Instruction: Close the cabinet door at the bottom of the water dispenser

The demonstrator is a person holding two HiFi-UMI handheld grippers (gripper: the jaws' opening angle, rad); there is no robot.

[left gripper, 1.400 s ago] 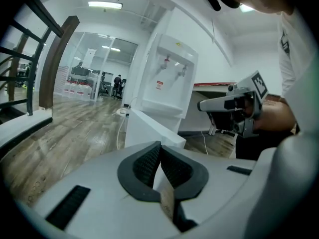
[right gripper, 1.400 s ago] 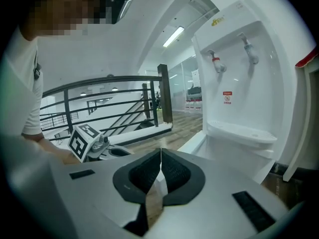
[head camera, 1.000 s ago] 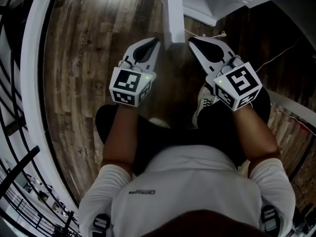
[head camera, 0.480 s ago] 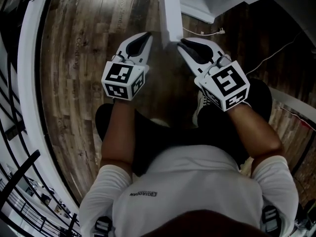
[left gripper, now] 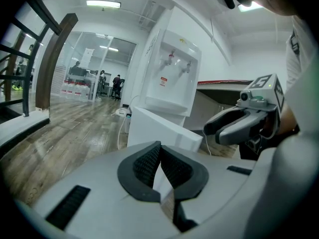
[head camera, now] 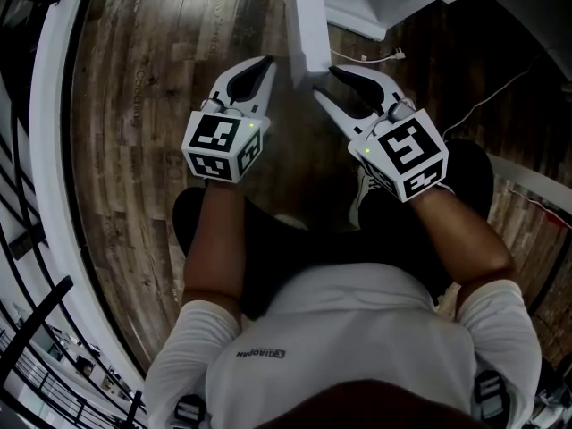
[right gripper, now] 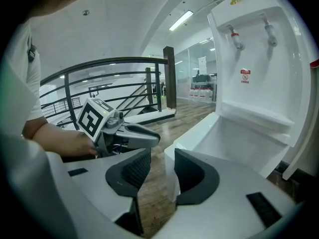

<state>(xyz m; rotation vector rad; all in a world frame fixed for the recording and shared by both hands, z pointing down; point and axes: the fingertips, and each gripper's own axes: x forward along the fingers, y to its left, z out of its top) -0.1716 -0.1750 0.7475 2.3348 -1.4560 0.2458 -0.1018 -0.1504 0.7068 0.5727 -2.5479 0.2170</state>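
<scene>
Below the dispenser (right gripper: 259, 73), over a wood-plank floor (head camera: 161, 79), the door (head camera: 304, 16) stands swung out. Left of its edge, the left gripper (head camera: 261, 64) is pressed together and empty. The right gripper (head camera: 323, 81) has just been spreading its jaws, with the door edge just ahead of their gap.

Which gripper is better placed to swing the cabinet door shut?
Probably right: the right gripper has just been opening its jaws, with the cabinet door's edge between them. The left gripper is shut, beside it.

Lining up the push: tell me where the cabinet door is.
Head view, top centre: the cabinet door ends between the left gripper and the right gripper, whose jaws have just been opening around its edge.
</scene>
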